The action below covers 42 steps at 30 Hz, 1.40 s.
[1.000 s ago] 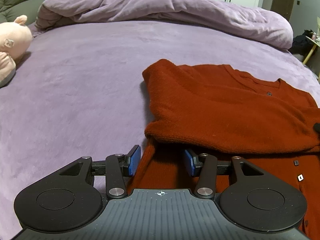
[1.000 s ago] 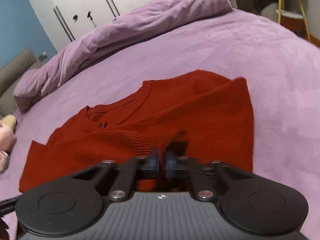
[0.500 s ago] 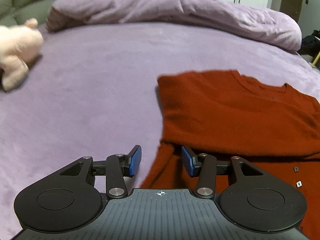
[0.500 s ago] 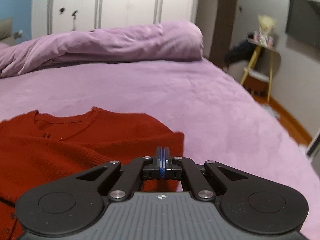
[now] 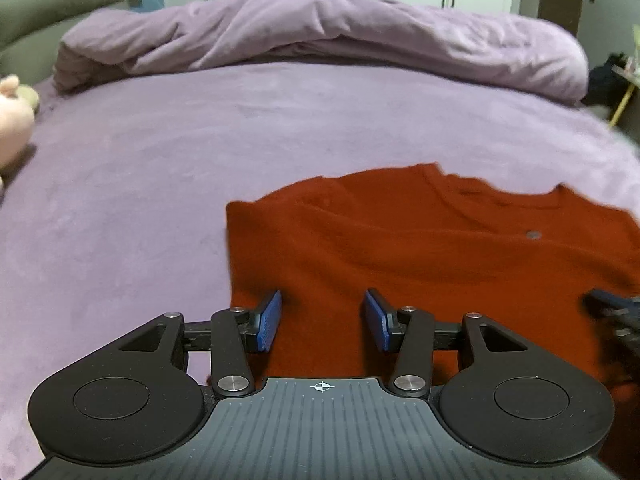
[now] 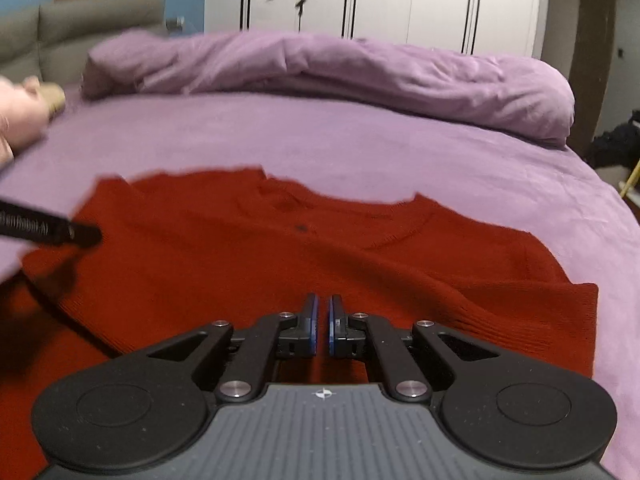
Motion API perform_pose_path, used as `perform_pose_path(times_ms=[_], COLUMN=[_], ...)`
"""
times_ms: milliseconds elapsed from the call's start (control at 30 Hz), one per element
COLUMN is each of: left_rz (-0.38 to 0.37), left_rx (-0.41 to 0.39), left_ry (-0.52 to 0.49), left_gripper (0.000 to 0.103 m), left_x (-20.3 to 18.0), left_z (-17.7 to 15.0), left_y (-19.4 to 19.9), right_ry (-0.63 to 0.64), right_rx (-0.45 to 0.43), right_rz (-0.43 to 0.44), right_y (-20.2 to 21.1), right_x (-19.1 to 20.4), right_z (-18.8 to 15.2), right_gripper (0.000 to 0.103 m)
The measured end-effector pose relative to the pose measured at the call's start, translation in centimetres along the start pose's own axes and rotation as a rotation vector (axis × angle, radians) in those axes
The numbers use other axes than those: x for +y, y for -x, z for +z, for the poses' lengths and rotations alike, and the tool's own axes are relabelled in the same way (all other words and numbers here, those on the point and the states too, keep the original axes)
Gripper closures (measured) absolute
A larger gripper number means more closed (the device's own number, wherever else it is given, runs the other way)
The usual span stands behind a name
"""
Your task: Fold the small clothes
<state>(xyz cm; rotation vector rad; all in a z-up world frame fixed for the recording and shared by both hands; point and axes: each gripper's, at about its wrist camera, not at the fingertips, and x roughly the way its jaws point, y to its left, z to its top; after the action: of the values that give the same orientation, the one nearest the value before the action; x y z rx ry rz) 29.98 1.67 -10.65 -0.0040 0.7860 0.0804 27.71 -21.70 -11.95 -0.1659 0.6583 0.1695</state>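
A rust-red knit cardigan (image 5: 420,248) lies flat on the purple bed, sleeves folded across its body, neckline toward the far side. It also shows in the right wrist view (image 6: 280,256). My left gripper (image 5: 322,322) is open and empty, hovering over the cardigan's near left part. My right gripper (image 6: 322,326) has its jaws a narrow gap apart with nothing between them, over the cardigan's near middle. The right gripper's tip shows at the right edge of the left wrist view (image 5: 612,312); the left gripper's tip (image 6: 48,226) shows in the right wrist view.
A bunched purple duvet (image 5: 320,40) lies across the far side of the bed (image 5: 140,184). A pink plush toy (image 5: 12,128) sits at the far left. White wardrobes (image 6: 380,0) stand behind, and a yellow-legged stand (image 5: 622,100) is off the right side.
The right gripper let go of the cardigan's edge, swung back left over the garment, and its jaws parted slightly. The left gripper rose a little and stays open.
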Motion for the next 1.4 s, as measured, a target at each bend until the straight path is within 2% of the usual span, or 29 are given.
perform_pose_path(times_ms=[67, 133, 200, 333, 433, 500, 667, 800, 900, 1033, 1167, 1200, 1267, 1300, 1333, 1400], left_rz=[0.014, 0.0, -0.025, -0.041, -0.034, -0.028, -0.024, -0.017, -0.014, -0.012, -0.012, -0.014, -0.017, -0.018, -0.018, -0.018], left_rx=[-0.027, -0.044, -0.048, -0.045, -0.043, -0.036, -0.03, -0.025, -0.021, -0.019, -0.02, -0.019, -0.021, -0.022, -0.022, -0.02], left_ry=[-0.034, -0.051, -0.036, 0.016, -0.001, -0.019, -0.031, -0.032, -0.041, -0.054, -0.054, -0.05, -0.044, -0.046, -0.048, -0.053], left_gripper=[0.044, 0.038, 0.036, 0.036, 0.036, 0.036, 0.036, 0.036, 0.036, 0.036, 0.036, 0.036, 0.036, 0.036, 0.036, 0.036], left_x=[-0.4, -0.5, 0.0, 1.2, 1.4, 1.3, 1.1, 0.9, 0.9, 0.9, 1.0, 1.1, 1.1, 1.1, 1.1, 1.2], left_z=[-0.3, -0.4, -0.6, -1.0, -1.3, -1.3, -1.4, -1.4, -1.4, -1.4, -1.6, -1.6, -1.7, -1.8, -1.8, -1.7], left_y=[-0.5, -0.8, -0.8, -0.1, 0.3, 0.7, 0.9, 1.0, 1.0, 1.0, 1.1, 1.1, 1.1, 1.1, 1.2, 1.4], right_ry=[-0.049, -0.16, -0.158, -0.04, -0.041, -0.037, -0.08, -0.079, -0.023, -0.076, -0.082, -0.125, -0.248, -0.311, -0.357, -0.447], right_rx=[-0.005, -0.016, -0.023, -0.001, -0.011, 0.003, 0.015, 0.026, 0.021, 0.049, 0.056, 0.035, -0.012, -0.021, -0.018, 0.002], right_rz=[-0.079, -0.104, -0.131, -0.186, -0.117, -0.128, -0.163, -0.173, -0.223, -0.306, -0.29, -0.254, -0.166, -0.133, -0.104, -0.028], right_y=[0.0, 0.6, 1.2, 1.5, 2.4, 3.0, 4.5, 4.5, 3.8, 2.8, 3.4, 4.2, 5.7, 6.0, 6.1, 5.8], right_x=[-3.0, -6.7, -8.0, -5.4, -3.7, -3.1, -4.9, -6.3, -6.5, -8.4, -8.4, -8.5, -9.2, -9.7, -10.2, -11.2], right_z=[-0.6, -1.0, -1.2, -0.8, -0.5, -1.0, -3.0, -3.0, -3.1, -3.4, -2.5, -2.2, -2.1, -2.1, -2.2, -2.7], right_gripper=[0.102, 0.103, 0.103, 0.103, 0.103, 0.103, 0.102, 0.103, 0.103, 0.103, 0.103, 0.103, 0.098, 0.088, 0.072, 0.06])
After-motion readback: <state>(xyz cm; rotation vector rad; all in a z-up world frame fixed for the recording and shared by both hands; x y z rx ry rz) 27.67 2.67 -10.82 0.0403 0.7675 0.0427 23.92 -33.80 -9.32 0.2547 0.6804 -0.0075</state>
